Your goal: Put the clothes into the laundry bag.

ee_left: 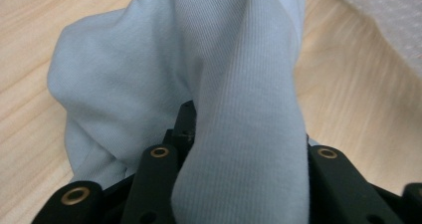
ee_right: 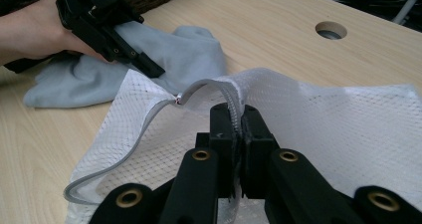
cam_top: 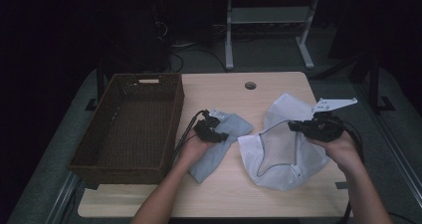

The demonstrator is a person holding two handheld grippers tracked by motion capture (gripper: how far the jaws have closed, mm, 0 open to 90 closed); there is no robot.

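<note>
The left gripper (cam_top: 211,130) has its fingers (ee_left: 158,179) pressed on a fold of the light blue cloth (cam_top: 219,147), which lies on the surface (cam_top: 278,87) between the wicker basket (cam_top: 130,124) and the white mesh bag (cam_top: 283,154). The right gripper (cam_top: 299,126) has its fingers (ee_right: 223,144) clamped tight on the bag's zipper rim (ee_right: 234,102), holding it raised.

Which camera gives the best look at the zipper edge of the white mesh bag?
The right gripper view: the right hand-held gripper is shut on the mesh bag at its zipper edge, which curves in close-up. The high view shows the zipper edge small, as a thin loop. The left gripper view catches just a corner of the mesh bag.
</note>
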